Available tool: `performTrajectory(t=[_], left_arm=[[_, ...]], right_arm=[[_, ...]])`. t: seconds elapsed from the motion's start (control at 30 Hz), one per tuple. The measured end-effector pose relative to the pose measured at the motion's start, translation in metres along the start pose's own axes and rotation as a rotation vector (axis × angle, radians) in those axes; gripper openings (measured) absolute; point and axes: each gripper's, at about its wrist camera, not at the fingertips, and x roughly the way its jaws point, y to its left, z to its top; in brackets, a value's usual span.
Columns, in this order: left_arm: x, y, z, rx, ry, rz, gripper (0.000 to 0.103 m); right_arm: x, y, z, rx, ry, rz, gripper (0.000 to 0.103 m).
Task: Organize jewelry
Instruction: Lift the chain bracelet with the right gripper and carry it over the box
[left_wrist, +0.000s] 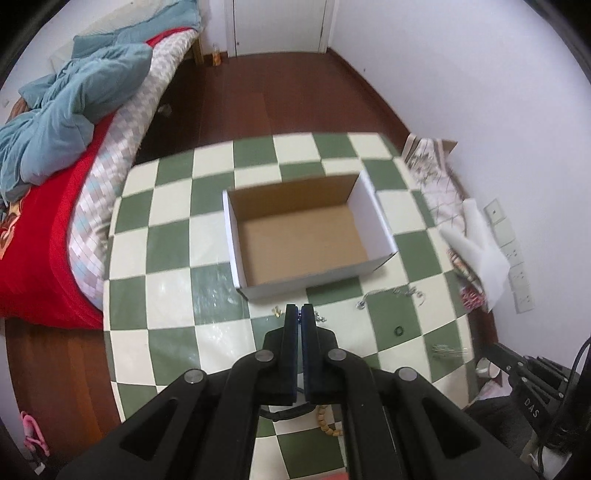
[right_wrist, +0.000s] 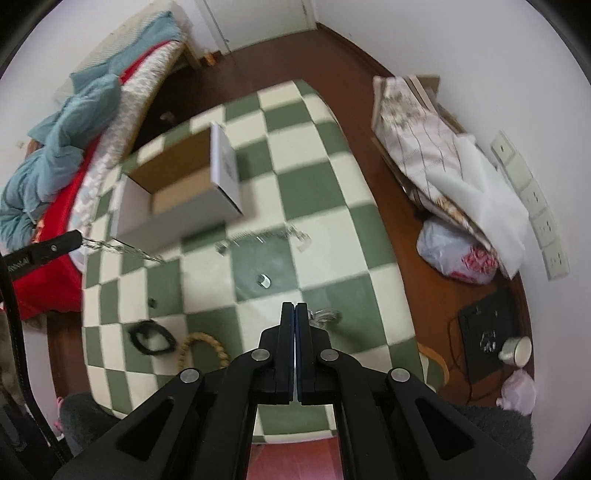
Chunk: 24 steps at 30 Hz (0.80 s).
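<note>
An open cardboard box (left_wrist: 306, 236) with white outer walls stands on the green-and-cream checked table (left_wrist: 166, 236); its inside looks bare. My left gripper (left_wrist: 299, 309) is shut on a silver chain, which hangs from its tip in the right wrist view (right_wrist: 122, 248), just before the box (right_wrist: 177, 199). My right gripper (right_wrist: 295, 306) is shut and empty above the table's near part. Loose on the table lie another silver chain (right_wrist: 266, 236), a ring (right_wrist: 264, 280), a small silver clump (right_wrist: 325, 316), a black band (right_wrist: 149, 338) and a wooden bead bracelet (right_wrist: 207, 347).
A bed (left_wrist: 55, 206) with red cover and blue quilt stands left of the table. Folded fabric and white foam (right_wrist: 461, 177) lean on the right wall, with a plastic bag (right_wrist: 458, 251), a cup (right_wrist: 515, 349) and a black pad on the floor.
</note>
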Motion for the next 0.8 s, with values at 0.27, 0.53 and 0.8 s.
performTrajectory(t=[0.27, 0.53, 0.8], left_arm=[[-0.046, 0.0, 0.026, 0.008, -0.098, -0.024, 0.0], [-0.043, -0.001, 0.027, 0.012, -0.102, -0.044, 0.0], [-0.012, -0.003, 0.008, 0.009, -0.023, -0.053, 0.0]], right_arm=[[-0.044, 0.045, 0.05, -0.092, -0.089, 0.082, 0.0], [0.033, 0.011, 0.05, -0.054, 0.165, 0.034, 0.056], [0.119, -0.028, 0.006, 0.055, 0.305, -0.033, 0.055]])
